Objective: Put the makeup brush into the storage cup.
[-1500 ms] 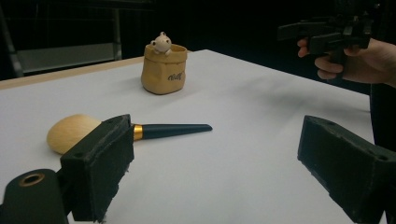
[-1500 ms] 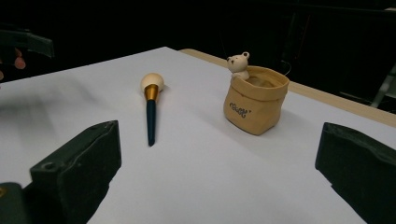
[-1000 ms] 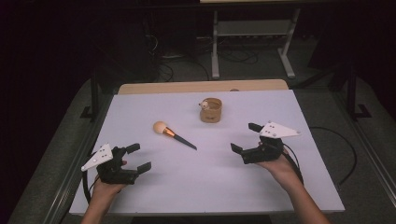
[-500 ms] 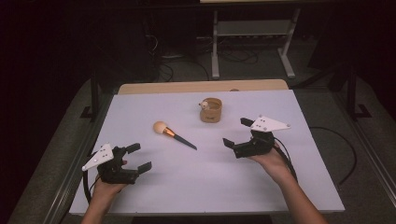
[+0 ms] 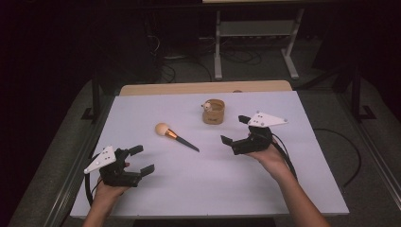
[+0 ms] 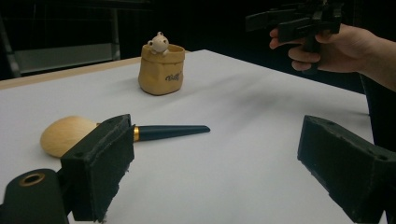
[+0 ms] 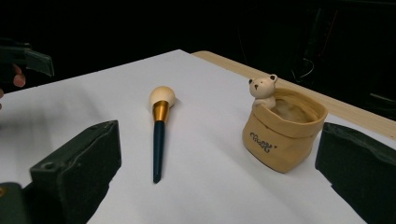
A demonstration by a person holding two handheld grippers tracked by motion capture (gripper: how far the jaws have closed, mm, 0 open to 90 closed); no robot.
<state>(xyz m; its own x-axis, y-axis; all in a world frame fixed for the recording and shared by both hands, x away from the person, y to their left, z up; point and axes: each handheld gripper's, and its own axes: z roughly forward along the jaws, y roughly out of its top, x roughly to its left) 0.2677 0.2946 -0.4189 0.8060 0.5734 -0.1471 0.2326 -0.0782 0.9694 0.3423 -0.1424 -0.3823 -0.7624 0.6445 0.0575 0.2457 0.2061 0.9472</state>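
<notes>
A makeup brush (image 5: 176, 136) with a pale round head, gold ferrule and dark blue tapered handle lay flat near the table's centre, head pointing far-left, while a tan sack-shaped pot (image 5: 213, 111) with a small bear figure on its rim stood upright, just beyond it to the right.

brush (image 5: 176, 137) unobstructed, pot (image 5: 213, 111) nr right gripper (image 5: 235, 131)

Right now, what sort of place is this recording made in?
Probably a lab or studio set up for recording: a white table in a dark room, cables on the floor, a metal stand behind. Only a makeup brush and bear pot are laid out.
</notes>
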